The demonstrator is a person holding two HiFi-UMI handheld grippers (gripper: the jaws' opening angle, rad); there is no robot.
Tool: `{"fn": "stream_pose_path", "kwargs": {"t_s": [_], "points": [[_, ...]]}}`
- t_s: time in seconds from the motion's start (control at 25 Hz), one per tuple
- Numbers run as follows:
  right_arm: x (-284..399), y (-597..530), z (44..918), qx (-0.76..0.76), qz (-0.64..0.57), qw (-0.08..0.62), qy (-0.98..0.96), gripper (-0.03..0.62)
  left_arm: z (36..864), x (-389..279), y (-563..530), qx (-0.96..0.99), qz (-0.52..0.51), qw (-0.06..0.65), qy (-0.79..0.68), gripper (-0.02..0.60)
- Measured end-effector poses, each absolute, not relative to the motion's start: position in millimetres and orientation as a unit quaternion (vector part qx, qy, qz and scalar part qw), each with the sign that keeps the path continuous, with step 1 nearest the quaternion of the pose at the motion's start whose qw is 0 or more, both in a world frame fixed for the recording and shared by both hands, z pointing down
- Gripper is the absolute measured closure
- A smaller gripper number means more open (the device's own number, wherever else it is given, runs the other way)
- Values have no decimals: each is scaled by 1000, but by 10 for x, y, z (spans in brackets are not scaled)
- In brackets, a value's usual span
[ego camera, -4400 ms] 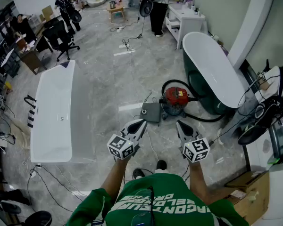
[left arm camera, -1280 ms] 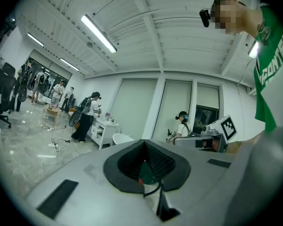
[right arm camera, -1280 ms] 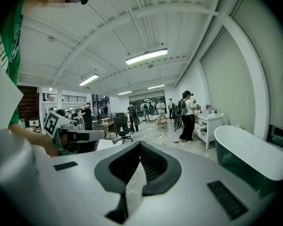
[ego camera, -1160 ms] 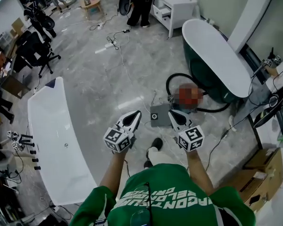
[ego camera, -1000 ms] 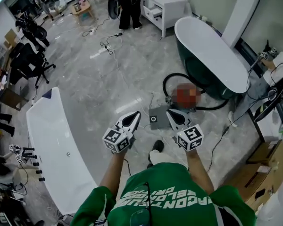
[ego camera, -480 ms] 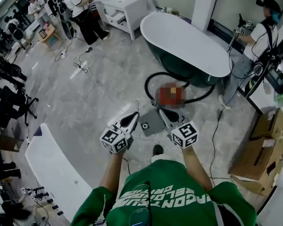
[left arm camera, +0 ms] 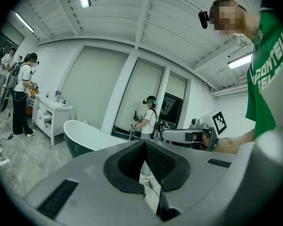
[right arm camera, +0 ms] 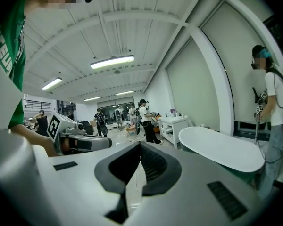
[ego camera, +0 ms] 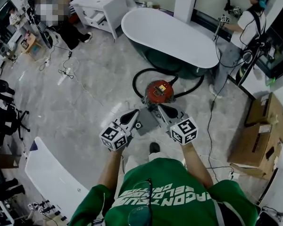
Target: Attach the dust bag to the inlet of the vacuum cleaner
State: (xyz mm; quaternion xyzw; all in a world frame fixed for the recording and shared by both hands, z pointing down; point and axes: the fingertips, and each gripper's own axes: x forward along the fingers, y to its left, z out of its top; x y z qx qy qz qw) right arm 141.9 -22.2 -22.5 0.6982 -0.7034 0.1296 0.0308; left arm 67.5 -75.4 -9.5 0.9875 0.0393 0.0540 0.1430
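— How are the tongs?
— The left gripper [ego camera: 134, 112] has its jaws pressed together on nothing.
— And the bag?
— The dust bag [ego camera: 145, 123] lies flat on the floor between both tools. The right gripper [ego camera: 160, 108] is closed and empty too, with the red vacuum cleaner [ego camera: 160, 91] just beyond.
— How will it handle?
— Probably light and limp, so I'd pinch the stiffer edge round its opening.

Head view: high up, steeply down onto floor [ego camera: 96, 91], left gripper [ego camera: 133, 114] and right gripper [ego camera: 162, 108] close below. Gripper views: near level, looking outward; all three share the bathtub [ego camera: 170, 34].
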Motion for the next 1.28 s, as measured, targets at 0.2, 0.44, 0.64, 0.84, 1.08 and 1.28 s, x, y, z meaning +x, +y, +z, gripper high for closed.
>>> {"fn": "stream_pose_path", "kwargs": {"t_s": [0.2, 0.44, 0.64, 0.84, 1.08, 1.28], "points": [[1351, -260, -224, 713, 133, 47, -687, 586, -78, 691, -847, 985, 49, 151, 66, 578], [1139, -305, -260, 742, 131, 50, -656, 586, -162, 518, -920, 982, 40, 150, 105, 578], [880, -459, -268, 753, 129, 60, -642, 586, -232, 278, -1151, 981, 31, 149, 119, 578], [742, -529, -211, 759, 136, 66, -633, 586, -208, 156, -1304, 980, 31, 153, 124, 578], [647, -609, -126, 759, 137, 80, -631, 586, -140, 57, -1399, 980, 38, 147, 129, 578], [676, -707, -71, 755, 130, 95, -636, 586, -47, 39, -1522, 981, 46, 139, 126, 578]]}}
